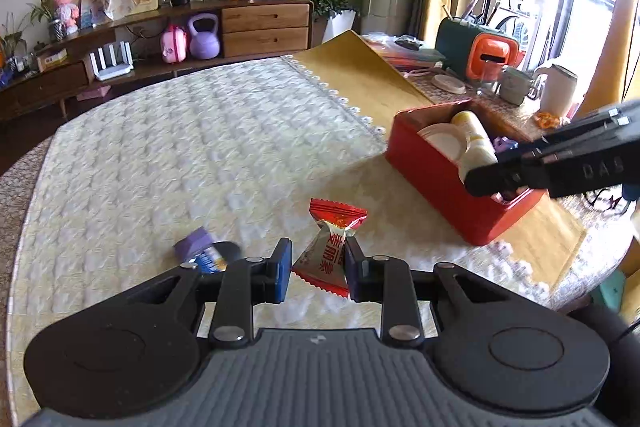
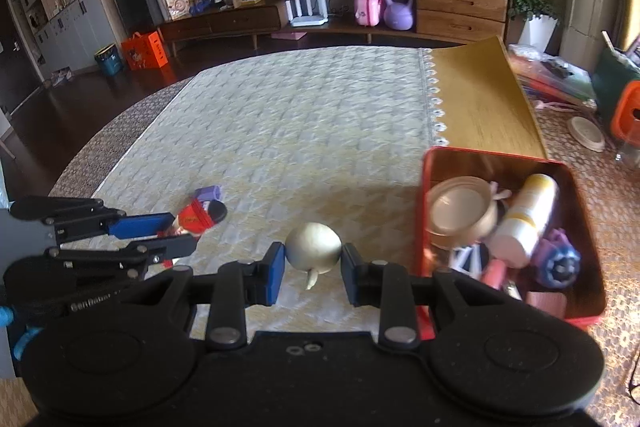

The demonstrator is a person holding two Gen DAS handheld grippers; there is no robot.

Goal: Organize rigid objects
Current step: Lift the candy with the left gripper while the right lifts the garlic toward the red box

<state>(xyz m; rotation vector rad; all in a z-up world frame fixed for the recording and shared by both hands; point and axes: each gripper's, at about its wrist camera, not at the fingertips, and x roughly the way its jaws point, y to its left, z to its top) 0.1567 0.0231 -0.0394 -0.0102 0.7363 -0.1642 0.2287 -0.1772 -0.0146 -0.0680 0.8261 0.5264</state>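
My left gripper (image 1: 316, 269) is shut on a red and silver snack packet (image 1: 330, 247) just above the quilted cloth; the packet also shows in the right wrist view (image 2: 192, 221). My right gripper (image 2: 312, 269) is shut on a cream round ball with a small stem (image 2: 313, 247), held left of the red tin box (image 2: 500, 157). The box (image 1: 432, 171) holds a white tube (image 2: 526, 215), a round tin (image 2: 456, 213), a purple toy (image 2: 558, 263) and other small items.
A purple block (image 1: 194, 242), a black disc (image 1: 226, 250) and a blue-white item (image 1: 210, 261) lie left of the left gripper. A yellow mat (image 2: 476, 99) lies behind the box. Mugs, a kettle (image 1: 558, 89) and a green-orange holder (image 1: 476, 51) stand at the far right.
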